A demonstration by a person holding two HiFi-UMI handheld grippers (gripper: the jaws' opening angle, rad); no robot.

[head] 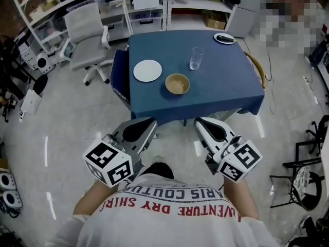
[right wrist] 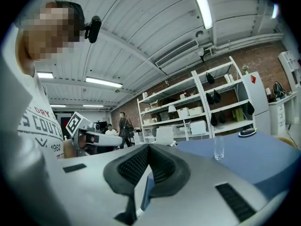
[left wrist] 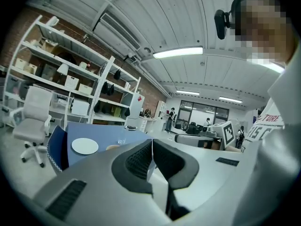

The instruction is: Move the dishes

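Left gripper (head: 146, 125) and right gripper (head: 204, 125), jaws pressed together and empty, sit near; the round white plate (head: 147, 70) and tan ceramic bowl (head: 177, 84) lie farther off, well apart from them.

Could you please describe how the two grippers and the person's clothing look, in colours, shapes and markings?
The left gripper and the right gripper have light-grey tapering bodies with black ribbed pads. Each carries a cube with black-and-white square markers. The person wears a white T-shirt with red lettering.
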